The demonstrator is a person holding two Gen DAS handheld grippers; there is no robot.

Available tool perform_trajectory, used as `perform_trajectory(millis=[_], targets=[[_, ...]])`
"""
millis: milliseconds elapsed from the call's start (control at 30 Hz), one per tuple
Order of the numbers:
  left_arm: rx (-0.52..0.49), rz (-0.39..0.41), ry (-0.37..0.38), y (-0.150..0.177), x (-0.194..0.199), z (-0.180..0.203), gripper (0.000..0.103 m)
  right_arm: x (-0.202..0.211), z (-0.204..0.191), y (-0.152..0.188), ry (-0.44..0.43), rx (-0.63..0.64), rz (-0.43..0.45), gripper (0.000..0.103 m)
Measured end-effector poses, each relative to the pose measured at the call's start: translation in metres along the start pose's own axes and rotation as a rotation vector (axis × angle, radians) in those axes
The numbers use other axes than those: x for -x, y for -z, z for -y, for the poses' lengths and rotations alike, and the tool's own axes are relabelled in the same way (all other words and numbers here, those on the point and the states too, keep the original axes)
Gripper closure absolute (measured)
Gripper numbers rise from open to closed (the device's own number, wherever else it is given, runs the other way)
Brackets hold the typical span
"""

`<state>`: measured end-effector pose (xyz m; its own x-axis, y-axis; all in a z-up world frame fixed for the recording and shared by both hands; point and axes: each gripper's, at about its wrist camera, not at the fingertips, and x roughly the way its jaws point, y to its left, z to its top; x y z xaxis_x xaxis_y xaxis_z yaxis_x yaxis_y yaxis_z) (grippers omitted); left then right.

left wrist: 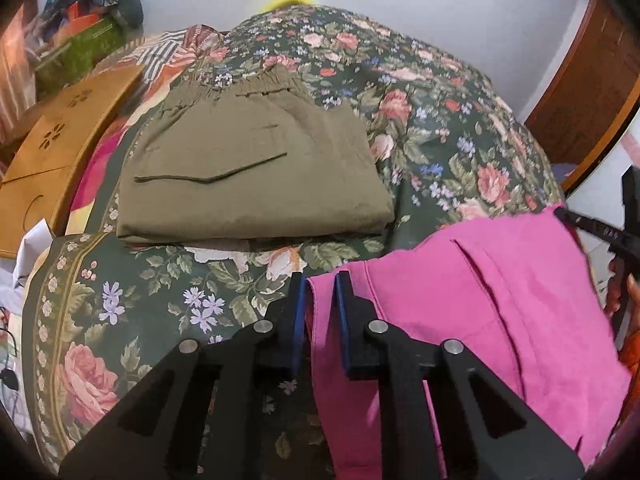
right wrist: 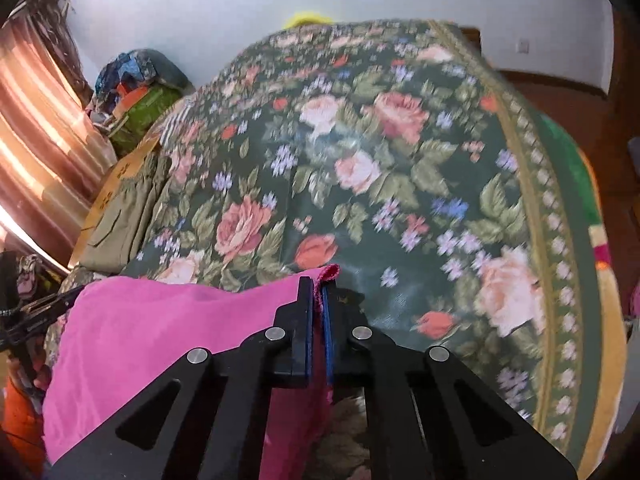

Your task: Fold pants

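Observation:
Pink pants hang stretched between my two grippers over the near edge of a floral bedspread. My left gripper is shut on the pants' left corner. My right gripper is shut on the other corner, with a bit of pink cloth sticking out above the blue pads. The right gripper's tip also shows at the far right of the left wrist view. Folded olive pants lie flat on the bed, ahead of the left gripper; they also show at the left of the right wrist view.
A wooden box stands left of the olive pants, with striped cloth and a pile of bags behind it. A curtain hangs at the left. A wooden door frame is at the right. The bedspread stretches ahead.

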<state>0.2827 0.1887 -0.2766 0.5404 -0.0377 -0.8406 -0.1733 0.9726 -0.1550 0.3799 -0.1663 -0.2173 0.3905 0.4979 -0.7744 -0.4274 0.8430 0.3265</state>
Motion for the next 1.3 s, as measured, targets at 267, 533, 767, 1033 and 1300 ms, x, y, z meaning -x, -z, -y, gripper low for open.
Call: perform_trajectory(millis=[267, 533, 767, 1033, 1300], targets=[[-0.022, -0.008, -0.079, -0.003, 0.001, -0.001, 0.089, 0.006, 0.015, -0.004, 0.101, 0.006, 0.018, 0.1], [-0.062, 0.058, -0.021, -0.004, 0.047, 0.025, 0.065, 0.046, -0.026, 0.003, 0.013, 0.069, 0.024, 0.094], [-0.119, 0.015, 0.045, 0.016, 0.045, 0.057, 0.058, 0.032, -0.066, 0.035, -0.043, 0.152, -0.058, 0.072], [-0.144, -0.022, -0.055, 0.04, 0.051, 0.046, 0.057, 0.031, -0.051, 0.058, 0.065, 0.143, -0.127, 0.065], [0.017, 0.029, -0.068, 0.057, 0.104, 0.013, 0.03, 0.089, -0.071, 0.069, 0.046, 0.176, -0.018, 0.059]])
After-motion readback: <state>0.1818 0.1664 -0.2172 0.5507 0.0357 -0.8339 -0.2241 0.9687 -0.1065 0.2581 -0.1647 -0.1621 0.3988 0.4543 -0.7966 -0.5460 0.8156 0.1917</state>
